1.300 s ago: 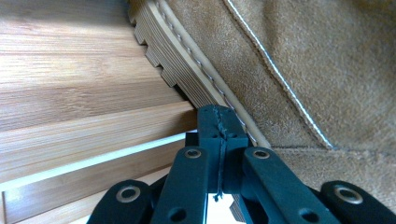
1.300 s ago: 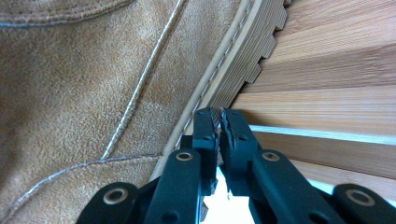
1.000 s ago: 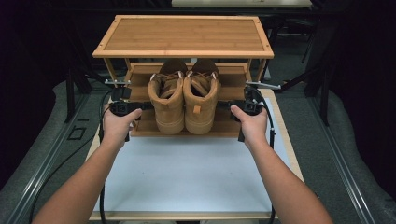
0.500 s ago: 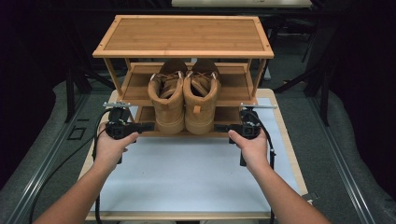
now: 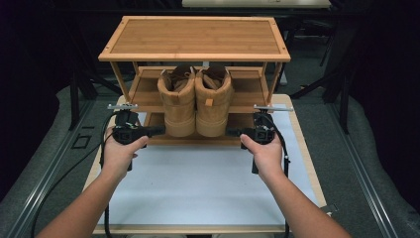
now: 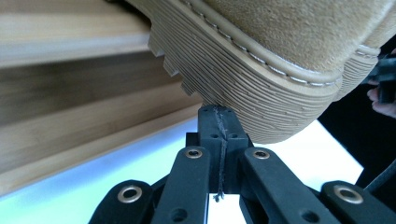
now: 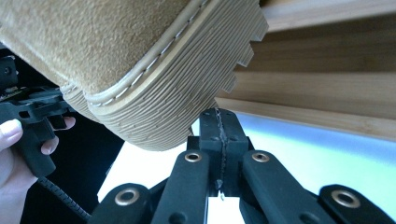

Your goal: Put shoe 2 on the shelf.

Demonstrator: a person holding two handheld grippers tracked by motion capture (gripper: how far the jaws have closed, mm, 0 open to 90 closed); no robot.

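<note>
Moved: both grippers pulled back off the boots since earlier, right jaws just closed, nothing between them.
Left gripper [image 5: 157, 131]: jaws together, empty.
Right gripper [image 5: 232, 133]: same.
Boots [image 5: 195, 101]: parked on rack [image 5: 193, 37], heels overhanging the shelf edge.
Room: table [image 5: 198, 183] open in front.

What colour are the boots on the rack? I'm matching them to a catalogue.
Tan suede boots, with ribbed soles of a similar tan; the high view shows them best.
</note>
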